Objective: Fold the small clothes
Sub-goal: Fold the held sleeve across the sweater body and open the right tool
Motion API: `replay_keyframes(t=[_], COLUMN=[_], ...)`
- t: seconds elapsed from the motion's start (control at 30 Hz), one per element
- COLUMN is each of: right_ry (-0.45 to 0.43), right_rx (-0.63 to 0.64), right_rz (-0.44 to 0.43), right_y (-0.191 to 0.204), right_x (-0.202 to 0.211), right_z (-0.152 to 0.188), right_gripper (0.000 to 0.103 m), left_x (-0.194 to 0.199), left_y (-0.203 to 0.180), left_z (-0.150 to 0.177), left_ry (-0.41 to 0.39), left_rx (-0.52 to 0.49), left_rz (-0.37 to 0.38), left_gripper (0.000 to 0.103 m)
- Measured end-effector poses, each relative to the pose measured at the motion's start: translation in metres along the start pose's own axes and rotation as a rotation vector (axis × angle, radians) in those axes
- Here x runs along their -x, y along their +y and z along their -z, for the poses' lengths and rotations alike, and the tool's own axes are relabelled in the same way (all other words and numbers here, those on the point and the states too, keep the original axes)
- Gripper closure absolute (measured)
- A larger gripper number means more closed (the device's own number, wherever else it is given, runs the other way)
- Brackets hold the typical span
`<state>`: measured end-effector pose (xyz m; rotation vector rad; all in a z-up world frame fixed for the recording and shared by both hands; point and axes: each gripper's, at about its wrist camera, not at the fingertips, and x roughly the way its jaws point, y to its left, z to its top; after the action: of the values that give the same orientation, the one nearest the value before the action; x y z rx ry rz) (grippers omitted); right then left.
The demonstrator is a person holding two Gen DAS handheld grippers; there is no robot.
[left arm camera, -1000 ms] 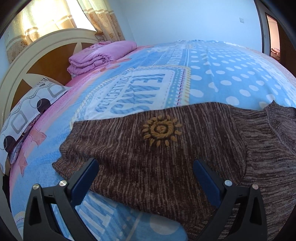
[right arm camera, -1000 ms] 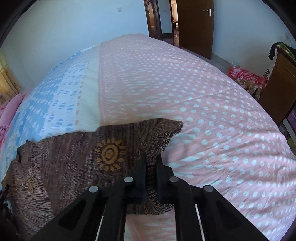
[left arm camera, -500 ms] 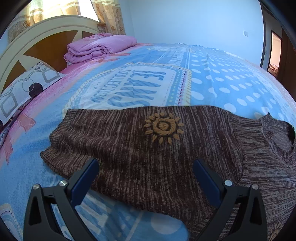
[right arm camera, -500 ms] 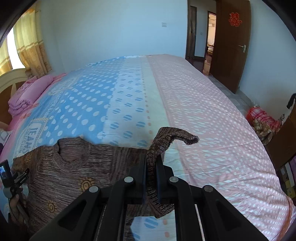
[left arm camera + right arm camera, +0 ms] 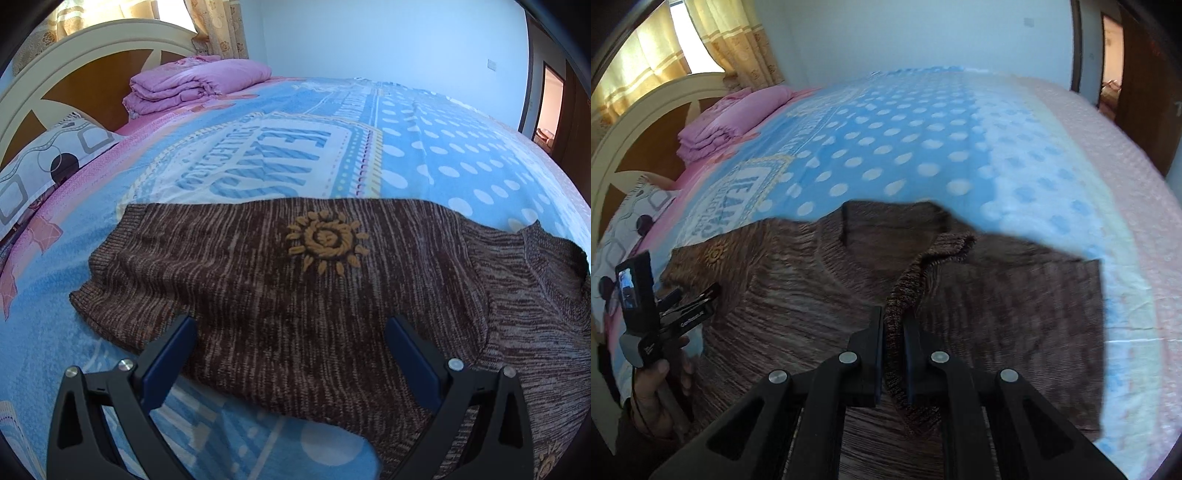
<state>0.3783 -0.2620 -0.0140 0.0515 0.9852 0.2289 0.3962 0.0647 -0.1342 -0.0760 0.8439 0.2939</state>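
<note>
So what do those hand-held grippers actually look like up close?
Each hand-held gripper is a black plastic frame with triangular cut-outs and silver pivot screws. The left hand-held gripper has flat dark-blue finger pads. In the right wrist view, it also carries a small black camera with a screen.

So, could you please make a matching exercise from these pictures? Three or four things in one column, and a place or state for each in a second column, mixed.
Things:
1. brown sweater
2. pink folded blanket
3. patterned pillow
4. sleeve cuff

Places or states:
a. between the right gripper's fingers
b. spread flat on the bedspread
c. by the headboard, at the bed's edge
d. stacked at the head of the bed

Pairs: 1-b, 2-d, 3-c, 4-a
</note>
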Motion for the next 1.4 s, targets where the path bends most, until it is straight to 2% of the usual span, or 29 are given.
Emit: replay_keyframes(t=[0.07,0.13,0.2,0.3,0.43,0.5,0.6,0.7,0.77,0.9,0.97,1.0,1.03,1.1,1.17,1.27,1.37,1.4], right_ry=[0.06,0.085,0.084,0.06,0.006,-0.025,-0.06,-0.06,-0.048,-0.079,-0.082,-0.082,-0.084,-0.087,-0.092,-0.099,-0.094,-0.101], right_rx=[-0.025,-0.059,-0.069,-0.06,-0.094,-0.115,-0.112,-0.047,-0.015,0.054,0.07,0.077,0.077,0.077,0.07,0.05,0.049,0.058], right_rz=[-0.043,-0.075,-0.1,-0.048,0.036,0.063,0.054,0.027,0.011,0.058,0.065,0.062,0.059,0.057,0.06,0.077,0.145,0.179], right_y=[0.004,-0.006,-0.02,-0.048,-0.081,-0.088,-0.087,-0.072,-0.069,-0.062,-0.059,-0.059,-0.059,-0.061,-0.063,-0.068,-0.075,-0.077], right_x=[-0.025,-0.022,-0.001,0.039,0.079,0.089,0.097,0.098,0.098,0.097,0.096,0.095,0.095,0.095,0.097,0.101,0.102,0.103], right_z=[0.013,0.028,0.049,0.086,0.133,0.15,0.167,0.184,0.195,0.209,0.208,0.208,0.207,0.208,0.208,0.21,0.202,0.196], right_gripper=[0.065,0.055,0.054,0.05,0.047,0.044,0.044,0.044,0.044,0.044,0.041,0.04,0.04,0.04,0.04,0.04,0.04,0.04], left_x=[0.0,0.0,0.006,0.028,0.07,0.091,0.106,0.104,0.095,0.07,0.067,0.069,0.071,0.084,0.091,0.095,0.093,0.09], left_y=[0.0,0.001,0.004,0.003,-0.024,-0.053,-0.111,-0.156,-0.182,-0.218,-0.221,-0.222,-0.225,-0.226,-0.221,-0.21,-0.209,-0.209], left_z=[0.0,0.001,0.002,0.006,0.005,0.005,0.012,0.021,0.028,0.046,0.048,0.048,0.048,0.048,0.046,0.044,0.046,0.047], left_ry=[0.002,0.007,0.004,-0.033,-0.064,-0.074,-0.057,-0.016,0.047,0.137,0.124,0.127,0.135,0.08,0.057,0.025,0.013,0.016], left_rx=[-0.005,-0.011,-0.029,-0.07,-0.131,-0.192,-0.297,-0.352,-0.381,-0.407,-0.374,-0.374,-0.381,-0.395,-0.398,-0.382,-0.395,-0.393], left_rz=[-0.004,-0.002,-0.009,-0.016,0.094,0.171,0.28,0.323,0.351,0.345,0.392,0.425,0.458,0.421,0.429,0.402,0.378,0.374], left_gripper=[0.0,0.0,0.0,0.0,0.0,0.0,0.0,0.01,0.016,0.04,0.056,0.085,0.095,0.096,0.096,0.096,0.096,0.092])
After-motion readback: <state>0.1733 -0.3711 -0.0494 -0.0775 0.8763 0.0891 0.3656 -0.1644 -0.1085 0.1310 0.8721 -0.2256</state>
